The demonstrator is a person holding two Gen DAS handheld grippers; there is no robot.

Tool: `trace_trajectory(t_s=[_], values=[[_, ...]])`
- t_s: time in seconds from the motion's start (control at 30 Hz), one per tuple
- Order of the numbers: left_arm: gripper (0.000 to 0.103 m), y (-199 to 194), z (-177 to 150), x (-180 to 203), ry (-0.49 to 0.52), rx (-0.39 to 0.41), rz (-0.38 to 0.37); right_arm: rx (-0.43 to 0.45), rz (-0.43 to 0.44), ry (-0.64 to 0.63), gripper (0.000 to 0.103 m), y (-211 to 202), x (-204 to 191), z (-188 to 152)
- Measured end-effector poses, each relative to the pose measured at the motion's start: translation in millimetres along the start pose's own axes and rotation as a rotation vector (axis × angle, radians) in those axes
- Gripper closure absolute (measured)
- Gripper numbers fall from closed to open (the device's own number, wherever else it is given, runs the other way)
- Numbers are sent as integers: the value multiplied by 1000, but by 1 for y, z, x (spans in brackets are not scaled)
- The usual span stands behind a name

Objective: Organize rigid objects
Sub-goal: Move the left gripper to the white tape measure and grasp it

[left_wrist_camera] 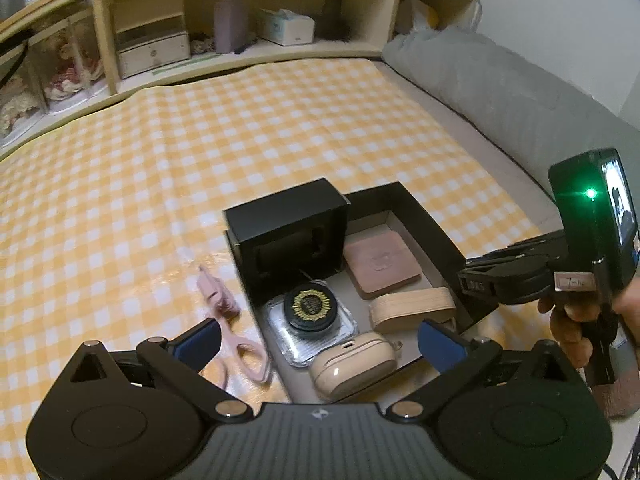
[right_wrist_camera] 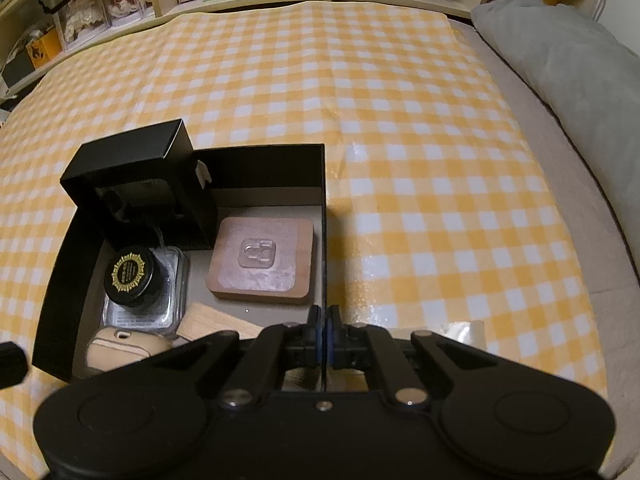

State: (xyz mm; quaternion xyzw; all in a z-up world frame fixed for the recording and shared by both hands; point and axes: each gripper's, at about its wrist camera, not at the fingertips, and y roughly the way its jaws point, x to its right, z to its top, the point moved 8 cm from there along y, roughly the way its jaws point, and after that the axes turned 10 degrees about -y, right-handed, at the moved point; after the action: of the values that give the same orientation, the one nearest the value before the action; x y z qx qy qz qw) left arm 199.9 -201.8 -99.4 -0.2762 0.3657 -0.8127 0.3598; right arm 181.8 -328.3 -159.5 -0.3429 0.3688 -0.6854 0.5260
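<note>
The left hand-held gripper (left_wrist_camera: 318, 344) hangs wide open with nothing between its 2 blue pads, poised over the near end of the shallow black cardboard box (left_wrist_camera: 436, 220) that sits on the yellow-and-white checked cloth (left_wrist_camera: 280, 120) covering the bed. Inside the box lie a pink square block (left_wrist_camera: 382, 266), a black round tin with a gold emblem (left_wrist_camera: 311, 306) on a clear plastic tray, a beige earbud case (left_wrist_camera: 352, 364), a pale wooden piece (left_wrist_camera: 412, 306) and an upright black carton (left_wrist_camera: 286, 228).

The likely next item is the pair of pink scissors (left_wrist_camera: 232, 332), still outside the box on the cloth. From the left gripper they lie at about 10 o'clock, just beside its left pad, with their long axis running from 6 toward 12 o'clock, loops nearest the gripper. The left hand is clearly the nearer one.

The right hand-held gripper (right_wrist_camera: 323, 334) is pinched shut on the box's right wall (right_wrist_camera: 323, 208), steadying it.
</note>
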Motion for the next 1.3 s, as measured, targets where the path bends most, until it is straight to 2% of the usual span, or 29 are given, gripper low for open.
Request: trace_trajectory(t_s=[0.27,0.5,0.67,0.87,1.03,1.13,1.3], values=[[0,-24,-5,-45,-47,22,40,18,27,50,100,-12,15,3],[0,-32,-13,-110,-122,5,148,18,83,127,98,-19,39,1],[0,-41,-19,-149,-151,8,216,18,69,113,99,-23,52,-1],[0,-39,-30,-187,-200,-67,253,28,31,85,99,-29,31,0],[2,-21,-46,-213,-214,-179,311,37,28,83,98,-30,30,3],[10,-11,-57,-225,-217,-234,336,35,16,80,98,-30,31,2],[14,7,-72,-234,-260,-316,316,22,-3,55,97,-25,30,1]])
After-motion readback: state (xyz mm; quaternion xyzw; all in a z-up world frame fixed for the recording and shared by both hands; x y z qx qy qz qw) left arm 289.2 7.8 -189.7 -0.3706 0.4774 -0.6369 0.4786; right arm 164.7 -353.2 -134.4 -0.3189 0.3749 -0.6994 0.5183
